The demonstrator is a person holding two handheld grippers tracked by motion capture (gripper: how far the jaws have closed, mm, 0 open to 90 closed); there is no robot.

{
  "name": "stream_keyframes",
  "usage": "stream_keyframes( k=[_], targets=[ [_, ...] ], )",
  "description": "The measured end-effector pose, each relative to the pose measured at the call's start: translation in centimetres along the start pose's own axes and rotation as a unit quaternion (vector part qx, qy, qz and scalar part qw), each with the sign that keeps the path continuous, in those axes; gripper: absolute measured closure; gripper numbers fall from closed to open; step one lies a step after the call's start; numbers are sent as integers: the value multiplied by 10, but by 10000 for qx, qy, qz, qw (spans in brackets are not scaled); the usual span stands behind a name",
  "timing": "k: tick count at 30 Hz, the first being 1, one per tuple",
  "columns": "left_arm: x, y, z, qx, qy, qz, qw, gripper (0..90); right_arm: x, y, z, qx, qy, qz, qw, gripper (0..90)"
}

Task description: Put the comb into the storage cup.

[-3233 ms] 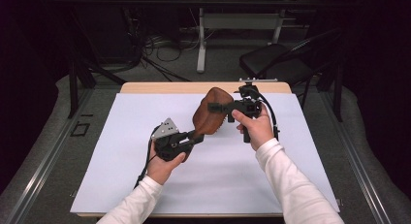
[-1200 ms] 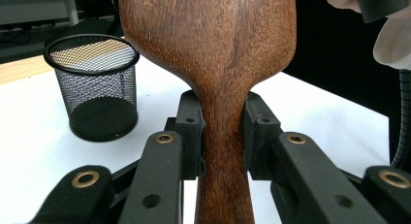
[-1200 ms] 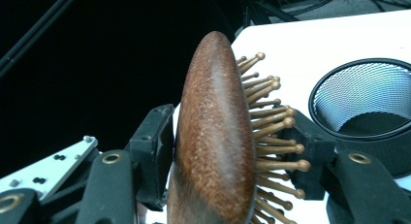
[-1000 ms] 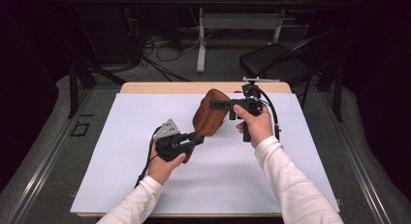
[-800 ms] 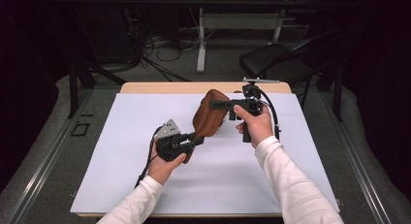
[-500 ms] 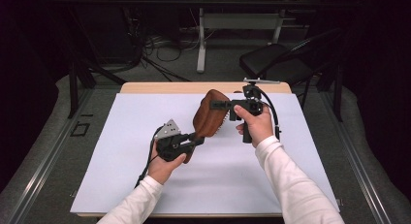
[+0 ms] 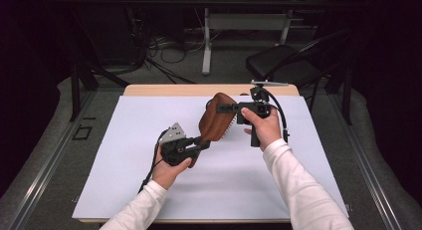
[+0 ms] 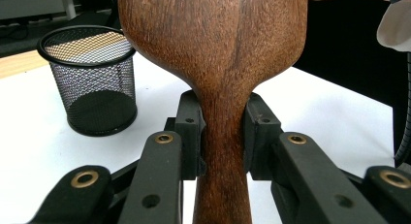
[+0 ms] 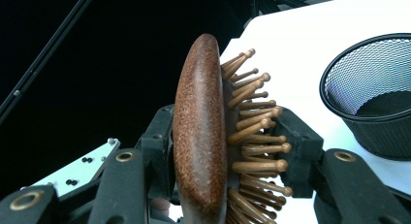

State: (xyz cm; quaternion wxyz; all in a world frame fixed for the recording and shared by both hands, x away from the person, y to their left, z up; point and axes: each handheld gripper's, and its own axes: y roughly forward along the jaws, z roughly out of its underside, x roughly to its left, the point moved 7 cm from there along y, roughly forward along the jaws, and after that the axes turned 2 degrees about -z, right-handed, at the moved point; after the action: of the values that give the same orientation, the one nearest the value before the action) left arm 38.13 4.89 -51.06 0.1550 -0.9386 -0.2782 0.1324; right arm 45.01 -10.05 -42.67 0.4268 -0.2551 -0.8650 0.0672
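The stiff wooden brush (image 7: 215,119) is gripped by both jaws: left gripper (image 8: 220,136) pinches its neck, right gripper (image 9: 228,151) spans head and springy pins.

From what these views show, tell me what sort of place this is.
Probably a lab or recording workspace: a white-covered table under a fixed camera, loose cables on the floor behind, a dark chair, and a handheld gripper clamping a wooden hairbrush.

A black mesh cup (image 8: 87,81) stands upright on the white table (image 7: 124,180).
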Motion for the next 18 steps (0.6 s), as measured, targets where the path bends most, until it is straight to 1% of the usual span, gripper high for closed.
stream_keyframes(
  k=[9, 14, 18],
  targets=[
    [0, 1, 1, 19, 22, -12, 10000, 723, -1, 0, 0, 49, -7, -19, 10000, 489],
    [1, 1, 1, -2, 6, -14, 10000, 721, 0, 0, 1, 53, 15, 57, 10000, 494],
    [2, 1, 1, -9, -40, -40, 10000, 715, -1, 0, 0, -24, 115, 109, 9999, 500]
  ],
)
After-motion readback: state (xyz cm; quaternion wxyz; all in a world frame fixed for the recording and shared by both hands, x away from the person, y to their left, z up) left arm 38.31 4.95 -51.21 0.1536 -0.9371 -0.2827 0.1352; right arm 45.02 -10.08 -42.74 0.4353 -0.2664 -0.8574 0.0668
